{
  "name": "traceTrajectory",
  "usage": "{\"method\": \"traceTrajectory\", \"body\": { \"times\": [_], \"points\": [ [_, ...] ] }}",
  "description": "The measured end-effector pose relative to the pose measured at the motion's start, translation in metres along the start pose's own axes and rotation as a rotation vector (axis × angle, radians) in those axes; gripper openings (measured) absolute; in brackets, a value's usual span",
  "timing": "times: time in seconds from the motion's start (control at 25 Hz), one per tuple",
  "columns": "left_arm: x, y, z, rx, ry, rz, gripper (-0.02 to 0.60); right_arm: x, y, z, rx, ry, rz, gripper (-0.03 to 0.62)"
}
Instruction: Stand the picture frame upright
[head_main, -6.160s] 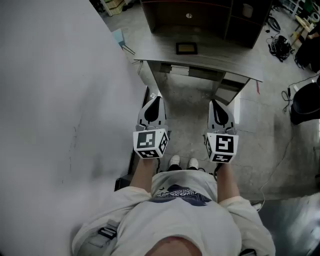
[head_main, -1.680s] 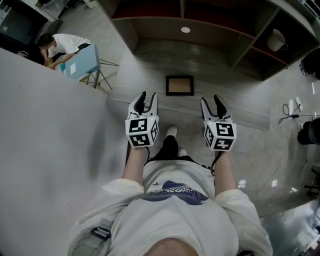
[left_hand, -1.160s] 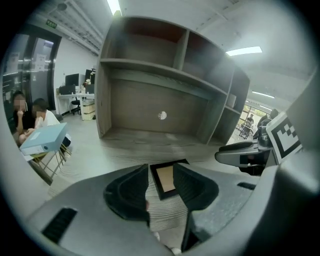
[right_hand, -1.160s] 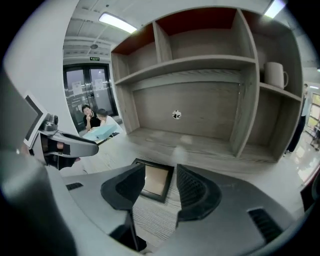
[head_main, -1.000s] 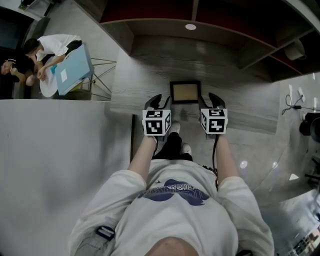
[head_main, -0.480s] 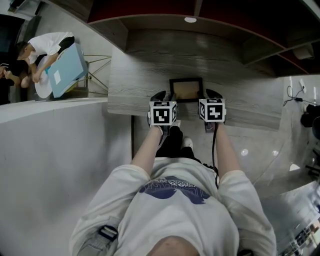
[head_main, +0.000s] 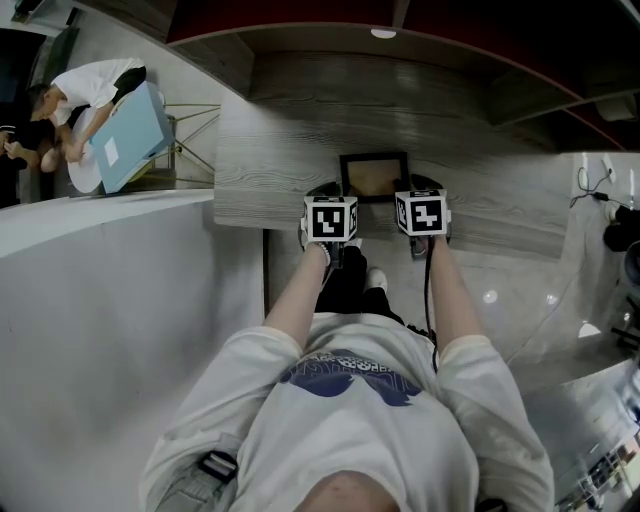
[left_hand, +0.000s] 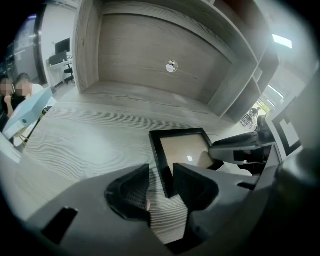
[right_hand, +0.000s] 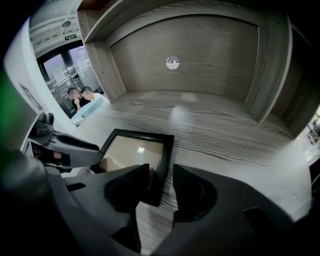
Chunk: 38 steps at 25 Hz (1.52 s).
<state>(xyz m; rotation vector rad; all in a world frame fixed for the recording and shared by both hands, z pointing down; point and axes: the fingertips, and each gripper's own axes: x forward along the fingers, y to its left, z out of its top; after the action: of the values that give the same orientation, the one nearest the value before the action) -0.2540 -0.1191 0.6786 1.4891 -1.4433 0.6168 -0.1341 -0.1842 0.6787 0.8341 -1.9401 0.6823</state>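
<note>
- Between left gripper (left_hand: 161, 170) jaws, parted: frame (left_hand: 185, 150) left rail (left_hand: 159, 160), unclamped.
- Right gripper (right_hand: 160, 169) jaws, apart, straddle right rail (right_hand: 166, 150).
- Frame seems light, stiff, fragile-fronted; grip rails.

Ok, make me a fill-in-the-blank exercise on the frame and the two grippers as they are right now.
1. The picture frame lies ____ on the wooden desk.
2. In the head view, the left gripper has the frame's ____ edge between its jaws.
3. The right gripper has the frame's ____ edge between its jaws.
4. The frame's border is ____ in colour.

Missing words: flat; left; right; black.
</note>
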Motion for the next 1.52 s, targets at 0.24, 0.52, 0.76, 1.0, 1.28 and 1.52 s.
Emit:
{"method": "traceTrajectory", "body": {
  "times": [0.24,0.52,0.76,1.0,1.28,1.52],
  "points": [
    [0.004,0.0,-0.001,-0.018,0.015,-0.004,0.14,0.003,0.002,0.0,0.012,0.002,0.024,0.136],
    [0.005,-0.004,0.001,-0.028,0.025,-0.025,0.094,0.003,0.002,0.0,0.043,-0.001,0.039,0.105],
    [0.004,-0.004,0.0,-0.048,0.027,-0.05,0.084,0.0,-0.003,-0.001,0.109,-0.021,0.062,0.067],
    [-0.001,-0.008,0.011,-0.008,-0.003,-0.07,0.083,-0.007,-0.005,0.002,0.15,-0.053,0.059,0.067],
    [-0.009,-0.021,0.038,0.064,-0.055,-0.1,0.083,-0.025,-0.017,0.018,0.189,-0.12,0.032,0.066],
    [-0.019,-0.045,0.067,0.145,-0.099,-0.144,0.083,-0.053,-0.036,0.032,0.229,-0.192,-0.021,0.066]
  ]
}}
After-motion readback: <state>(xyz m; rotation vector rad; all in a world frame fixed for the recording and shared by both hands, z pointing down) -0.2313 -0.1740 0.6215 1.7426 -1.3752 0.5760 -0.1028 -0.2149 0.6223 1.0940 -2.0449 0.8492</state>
